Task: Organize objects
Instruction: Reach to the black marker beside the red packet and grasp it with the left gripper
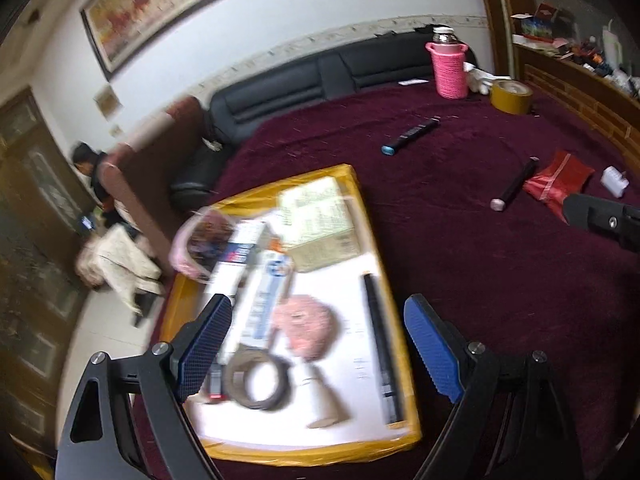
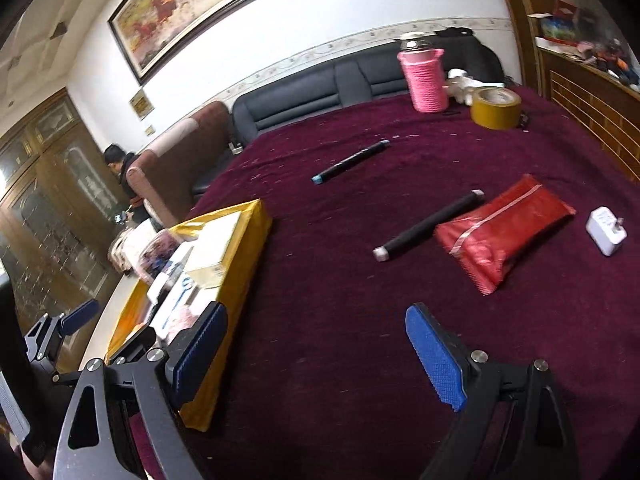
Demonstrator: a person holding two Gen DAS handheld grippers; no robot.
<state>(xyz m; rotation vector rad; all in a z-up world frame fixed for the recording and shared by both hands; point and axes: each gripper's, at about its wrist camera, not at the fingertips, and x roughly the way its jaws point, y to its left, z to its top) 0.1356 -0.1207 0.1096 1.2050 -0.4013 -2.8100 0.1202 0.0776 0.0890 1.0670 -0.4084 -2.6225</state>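
Note:
A yellow-edged box with a white floor holds several things: a tape ring, a pink round brush, a black stick, boxes and a tube. My left gripper is open and empty, hovering above the box. My right gripper is open and empty above the maroon cloth, right of the box. On the cloth lie a red pouch, a black tube, a white charger and a black pen with a blue end.
A pink-sleeved bottle, a yellow tape roll and a white toy stand at the table's far side. A black sofa lies beyond. A wooden cabinet is at right. A person sits at left.

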